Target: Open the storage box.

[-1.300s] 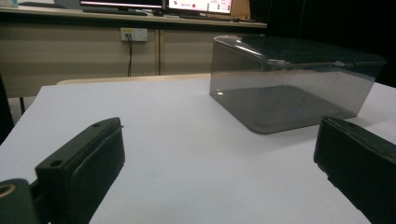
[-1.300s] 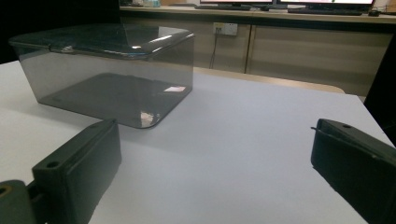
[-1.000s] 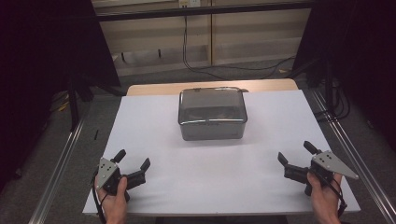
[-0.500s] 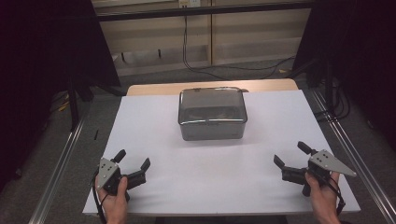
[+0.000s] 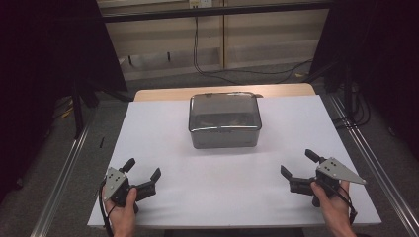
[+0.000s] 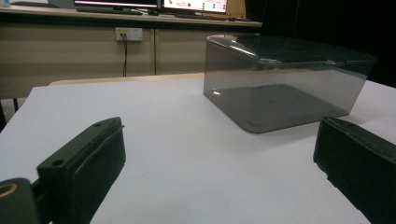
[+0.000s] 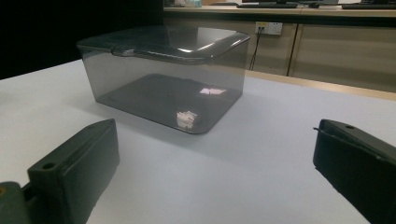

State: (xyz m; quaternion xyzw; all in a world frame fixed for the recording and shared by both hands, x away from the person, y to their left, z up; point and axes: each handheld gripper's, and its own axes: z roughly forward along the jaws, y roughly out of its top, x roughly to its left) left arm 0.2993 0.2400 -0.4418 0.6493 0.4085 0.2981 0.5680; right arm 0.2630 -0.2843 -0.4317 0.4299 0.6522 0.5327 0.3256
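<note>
Beyond both grippers, smoky lidded box mid-table, well apart, left gripper and right gripper fingers spread, empty

Count at this frame: there was 1 smoked clear plastic box with 1 lid on it, sitting on 1 white table. There were 2 hand-held grippers: left gripper and right gripper, each with 2 black jaws, 4 jaws total, spread apart. 2 hands held them. Behind, there was 1 wall socket.
</note>
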